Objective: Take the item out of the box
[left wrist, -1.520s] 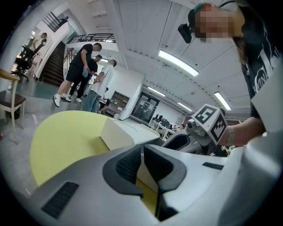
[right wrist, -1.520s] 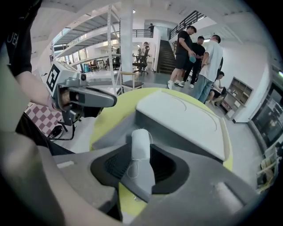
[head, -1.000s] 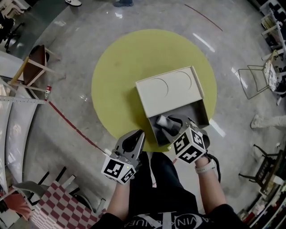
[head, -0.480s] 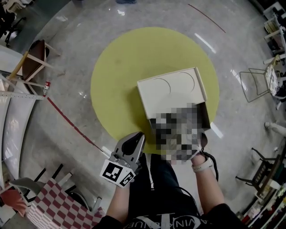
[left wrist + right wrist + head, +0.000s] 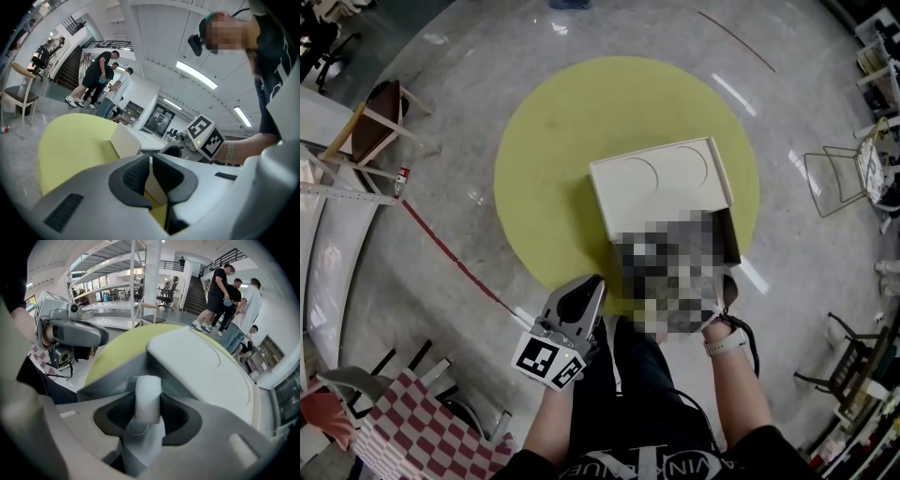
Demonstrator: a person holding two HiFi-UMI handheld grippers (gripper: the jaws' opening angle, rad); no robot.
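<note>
Right gripper (image 5: 148, 401) angled into box (image 5: 661, 187) — fingers (image 5: 118, 416) pinching white roll (image 5: 148, 389).

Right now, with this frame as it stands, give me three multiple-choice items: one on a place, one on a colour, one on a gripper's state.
1. Where does the box stand?
A) on the yellow table
B) on a chair
C) on the floor

2. What colour is the roll in the right gripper?
A) red
B) white
C) black

3. How do the jaws of the left gripper stand?
A) wide apart
B) clamped on the box
C) together, empty

Answers:
1 A: the head view shows the box on the table.
2 B: the right gripper view shows a white roll pinched between its jaws.
3 C: the left gripper view shows its jaws closed with nothing between them.
</note>
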